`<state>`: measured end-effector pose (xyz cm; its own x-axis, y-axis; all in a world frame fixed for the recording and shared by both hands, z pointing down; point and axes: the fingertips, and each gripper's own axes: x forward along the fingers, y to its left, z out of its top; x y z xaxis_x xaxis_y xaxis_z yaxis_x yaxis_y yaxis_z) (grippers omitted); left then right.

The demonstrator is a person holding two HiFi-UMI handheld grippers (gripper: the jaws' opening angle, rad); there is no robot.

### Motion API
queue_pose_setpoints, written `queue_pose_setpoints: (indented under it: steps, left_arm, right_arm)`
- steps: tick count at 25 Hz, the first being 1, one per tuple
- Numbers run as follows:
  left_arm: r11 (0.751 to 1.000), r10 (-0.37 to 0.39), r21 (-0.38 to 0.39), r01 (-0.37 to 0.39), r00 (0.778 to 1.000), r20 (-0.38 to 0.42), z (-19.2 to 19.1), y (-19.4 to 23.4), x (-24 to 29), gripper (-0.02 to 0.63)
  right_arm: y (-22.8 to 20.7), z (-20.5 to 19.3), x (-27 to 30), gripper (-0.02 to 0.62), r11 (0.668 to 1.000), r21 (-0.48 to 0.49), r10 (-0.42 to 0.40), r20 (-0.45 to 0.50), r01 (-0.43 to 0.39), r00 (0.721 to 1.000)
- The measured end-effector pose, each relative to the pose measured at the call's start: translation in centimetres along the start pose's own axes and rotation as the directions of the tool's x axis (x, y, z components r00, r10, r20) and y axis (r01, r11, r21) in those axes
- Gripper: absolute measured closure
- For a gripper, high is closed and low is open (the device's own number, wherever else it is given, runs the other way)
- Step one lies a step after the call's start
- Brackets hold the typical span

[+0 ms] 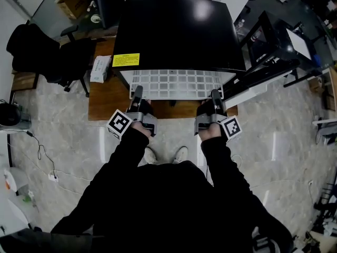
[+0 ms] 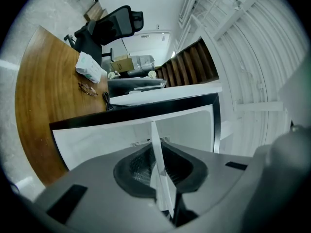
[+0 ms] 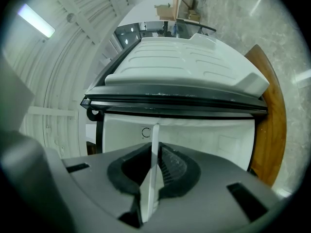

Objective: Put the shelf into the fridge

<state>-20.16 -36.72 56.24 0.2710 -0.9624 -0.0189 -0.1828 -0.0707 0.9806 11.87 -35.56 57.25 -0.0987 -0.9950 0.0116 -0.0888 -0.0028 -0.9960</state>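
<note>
We are in an office-like workroom; a wooden table [image 1: 105, 100] lies ahead of the jaws; a black office chair [image 1: 73, 59] stands to their left, cardboard boxes [image 1: 71, 1] beyond it; cables [image 1: 38, 151] trail over the tiled floor [image 1: 274, 136].

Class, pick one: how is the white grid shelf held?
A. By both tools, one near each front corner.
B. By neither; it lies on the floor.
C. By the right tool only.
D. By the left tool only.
A: the left tool and the right tool each clamp the near edge of the shelf at the fridge.
</note>
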Motion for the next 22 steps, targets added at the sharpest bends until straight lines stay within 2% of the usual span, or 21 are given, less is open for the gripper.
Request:
queue_pose_setpoints:
  steps: [22]
  left_arm:
    - [1.000, 0.008, -0.006, -0.007, 0.997, 0.079, 1.7, 0.5, 6.0, 0.563]
  right_arm:
    - [-0.2, 0.7, 6.4, 0.563, 1.000, 0.015, 0.006, 0.043, -0.006, 0.999]
